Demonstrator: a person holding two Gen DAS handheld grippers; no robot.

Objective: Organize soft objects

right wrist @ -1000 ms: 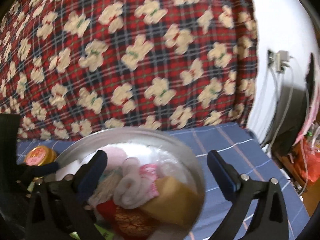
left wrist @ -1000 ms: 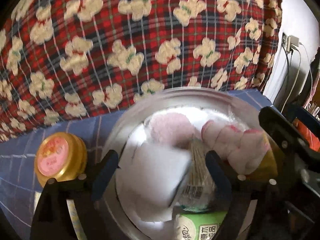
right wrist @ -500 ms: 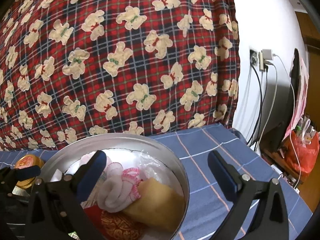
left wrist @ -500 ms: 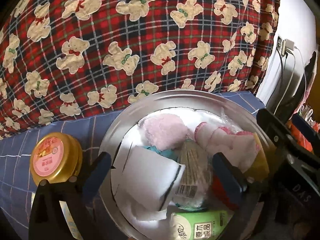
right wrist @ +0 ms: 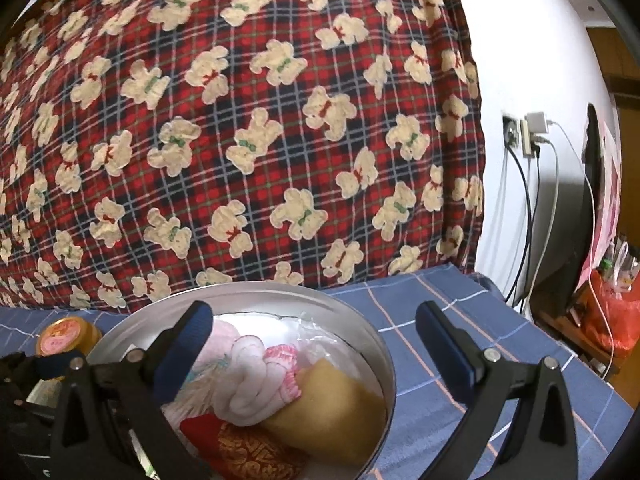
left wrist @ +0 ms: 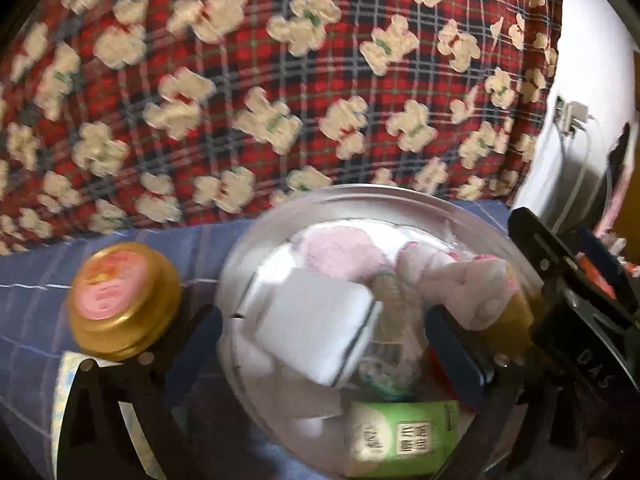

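A round metal basin [left wrist: 360, 200] [right wrist: 372, 340] sits on a blue checked sheet and holds soft things: a white folded pad [left wrist: 316, 332], a pink fluffy cloth [left wrist: 340, 252], a white and pink rolled sock [left wrist: 460, 280] [right wrist: 260, 388], a yellow sponge [right wrist: 332, 404], a red embroidered pouch [right wrist: 248, 452] and a green tissue pack [left wrist: 404, 436]. My left gripper [left wrist: 324, 344] is open and empty, above the basin. My right gripper [right wrist: 312, 340] is open and empty, over the basin's right rim.
A gold-lidded jar [left wrist: 120, 300] [right wrist: 66, 334] stands left of the basin. A red plaid bear-print quilt [right wrist: 240, 120] rises behind. A white wall with a socket and cables [right wrist: 528, 136] is at the right. The sheet's edge drops off at the right [right wrist: 560, 360].
Both grippers have pulled back and up from the basin. The left gripper's jaws stand wider than a second ago. The left view is now blurred by motion.
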